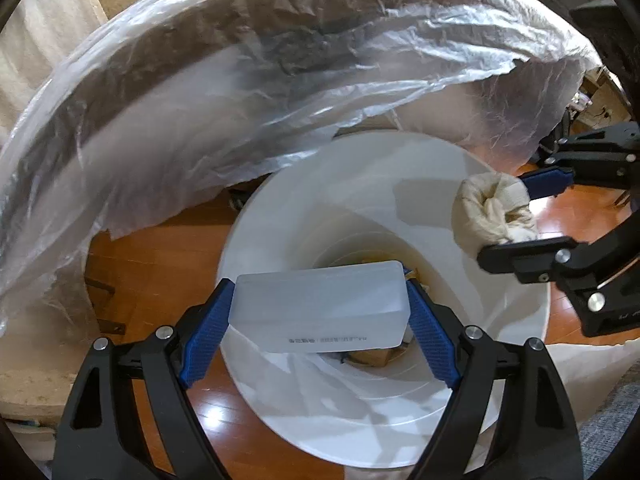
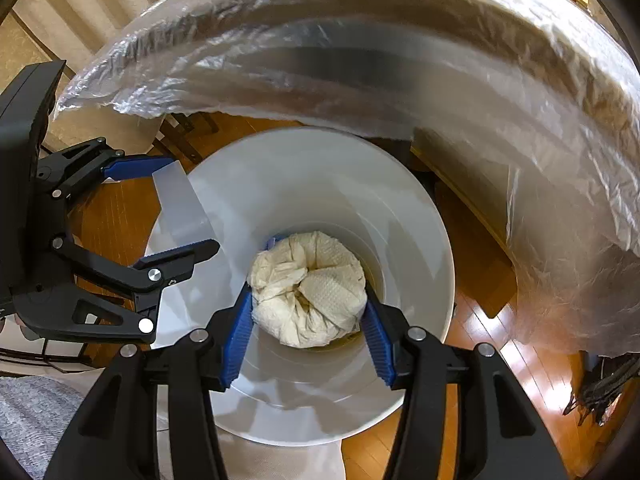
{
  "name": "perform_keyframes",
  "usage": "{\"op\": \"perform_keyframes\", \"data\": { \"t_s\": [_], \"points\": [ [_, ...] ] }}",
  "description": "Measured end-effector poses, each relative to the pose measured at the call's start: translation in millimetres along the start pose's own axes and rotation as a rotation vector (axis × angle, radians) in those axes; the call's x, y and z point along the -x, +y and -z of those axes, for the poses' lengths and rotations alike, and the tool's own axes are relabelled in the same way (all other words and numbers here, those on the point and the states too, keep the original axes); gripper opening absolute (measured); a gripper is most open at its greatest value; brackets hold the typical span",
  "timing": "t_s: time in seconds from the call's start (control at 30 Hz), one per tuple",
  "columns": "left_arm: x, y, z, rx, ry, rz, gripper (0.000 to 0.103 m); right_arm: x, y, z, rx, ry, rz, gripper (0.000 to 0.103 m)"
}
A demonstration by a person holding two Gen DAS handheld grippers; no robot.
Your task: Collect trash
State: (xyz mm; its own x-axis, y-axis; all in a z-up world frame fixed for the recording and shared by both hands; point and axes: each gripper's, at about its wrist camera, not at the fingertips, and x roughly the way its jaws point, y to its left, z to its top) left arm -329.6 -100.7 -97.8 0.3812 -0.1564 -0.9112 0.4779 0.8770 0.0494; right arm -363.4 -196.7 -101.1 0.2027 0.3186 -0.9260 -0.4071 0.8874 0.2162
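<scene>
Over the mouth of the white bin (image 2: 420, 240), 2 pieces of trash hang in the grippers. The left gripper (image 1: 320, 312) is clamped across the ends of a frosted translucent plastic box (image 1: 320, 304), its blue pads (image 1: 208, 336) pressing both short sides. The right gripper (image 2: 308, 300) is closed tight on a crumpled cream paper wad (image 2: 308, 288), held above the bin's opening. At the bin's bottom lie brownish scraps (image 1: 372, 356), possibly cardboard; the view there is poor. The bin stands on a wooden floor (image 1: 160, 272). A clear plastic sheet (image 1: 240, 80) arches behind it. A grey rug (image 2: 32, 420) lies at the near side.
</scene>
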Motion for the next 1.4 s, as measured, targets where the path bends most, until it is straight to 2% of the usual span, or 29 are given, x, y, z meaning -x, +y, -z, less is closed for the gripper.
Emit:
{"op": "perform_keyframes", "data": {
  "t_s": [0.07, 0.1, 0.13, 0.27, 0.43, 0.53, 0.6, 0.67, 0.73, 0.83, 0.9, 0.97, 1.07, 1.1, 1.17, 1.23, 1.4],
  "points": [
    [1, 1, -3, 0.019, -0.008, 0.030, 0.086, 4, 2, 1, -0.002, -0.015, -0.017, 0.066],
    [0, 2, -3, 0.025, -0.007, 0.029, 0.090, 8, 1, 3, -0.015, -0.038, -0.015, 0.081],
    [-1, 3, -3, 0.029, -0.003, 0.014, 0.092, 14, 0, 3, -0.028, -0.062, -0.019, 0.086],
    [-5, 3, 0, 0.009, 0.018, -0.025, 0.093, 27, -6, 4, -0.050, -0.079, -0.010, 0.086],
    [8, 1, 0, 0.024, 0.004, 0.004, 0.093, 48, -12, 5, -0.067, -0.105, -0.005, 0.086],
    [40, 5, -12, 0.032, -0.065, 0.030, 0.093, 81, -6, 2, -0.054, -0.145, -0.008, 0.086],
    [78, 8, -23, 0.029, -0.146, 0.033, 0.093, 111, 0, -4, -0.045, -0.195, -0.040, 0.086],
    [113, 16, -37, 0.038, -0.242, 0.023, 0.093, 143, 4, -14, -0.022, -0.269, -0.027, 0.091],
    [145, 33, -59, 0.070, -0.363, -0.059, 0.102, 178, 1, -33, -0.004, -0.382, 0.032, 0.099],
    [160, 75, -97, 0.189, -0.468, -0.124, 0.102, 205, -25, -71, -0.046, -0.497, 0.101, 0.099],
    [150, 105, -128, 0.265, -0.481, -0.146, 0.102, 207, -58, -108, -0.105, -0.537, 0.144, 0.099],
    [128, 131, -155, 0.298, -0.472, -0.177, 0.102, 200, -87, -136, -0.139, -0.548, 0.188, 0.099],
    [95, 158, -189, 0.311, -0.434, -0.236, 0.102, 179, -139, -183, -0.189, -0.507, 0.276, 0.099],
    [79, 171, -201, 0.328, -0.396, -0.249, 0.102, 169, -160, -197, -0.214, -0.481, 0.305, 0.099],
    [54, 189, -216, 0.364, -0.356, -0.238, 0.102, 147, -193, -220, -0.276, -0.423, 0.302, 0.099],
    [29, 202, -230, 0.395, -0.315, -0.245, 0.102, 134, -220, -236, -0.333, -0.394, 0.304, 0.099],
    [-4, 220, -238, 0.443, -0.254, -0.239, 0.102, 114, -248, -254, -0.355, -0.363, 0.351, 0.099]
  ]
}}
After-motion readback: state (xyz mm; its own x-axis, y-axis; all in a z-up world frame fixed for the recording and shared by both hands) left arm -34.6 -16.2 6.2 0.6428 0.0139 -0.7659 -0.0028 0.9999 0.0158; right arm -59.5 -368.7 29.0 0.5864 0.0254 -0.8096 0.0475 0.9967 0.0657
